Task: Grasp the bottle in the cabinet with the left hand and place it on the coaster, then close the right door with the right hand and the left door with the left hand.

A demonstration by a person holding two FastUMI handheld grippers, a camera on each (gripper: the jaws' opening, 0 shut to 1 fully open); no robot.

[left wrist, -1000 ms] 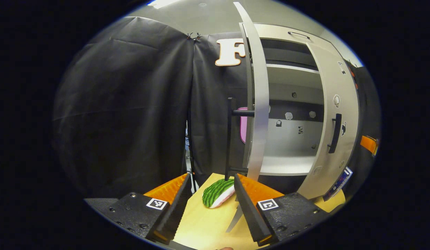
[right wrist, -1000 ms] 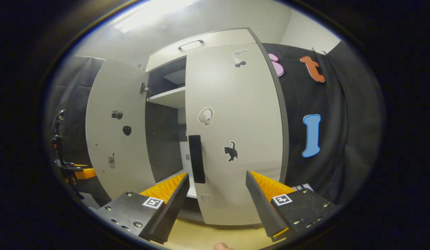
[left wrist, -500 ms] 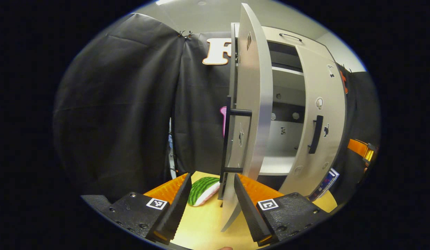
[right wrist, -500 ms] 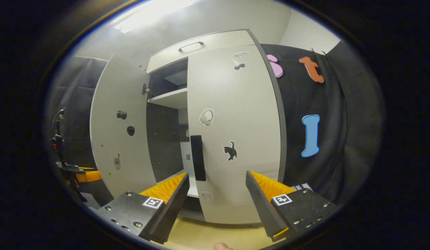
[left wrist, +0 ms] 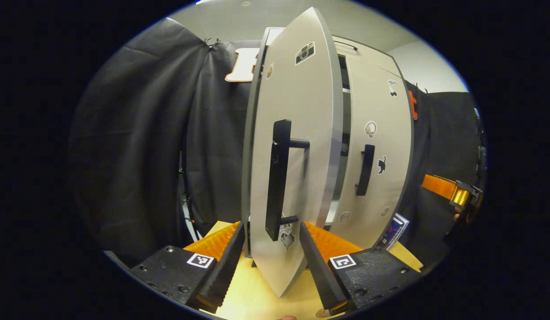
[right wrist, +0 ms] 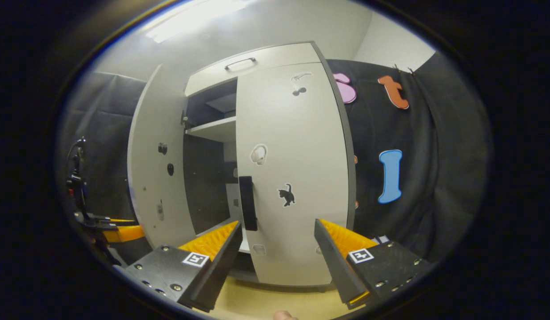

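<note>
Pale grey cabinet doors (left wrist: 297,146), black handles (left wrist: 277,178), yellow-tan tabletop (left wrist: 253,293), black cat sticker (right wrist: 285,195).

Light wooden tabletop (left wrist: 257,293) along bottom centre of both views, the pale cabinet (right wrist: 292,271) standing directly on it, small dark box (left wrist: 392,231) leaning beside the cabinet at lower right.

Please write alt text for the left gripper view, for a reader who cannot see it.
The left gripper, open, faces the pale left door, half shut, its black handle ahead. Beyond it stands the right door, near closed.
</note>
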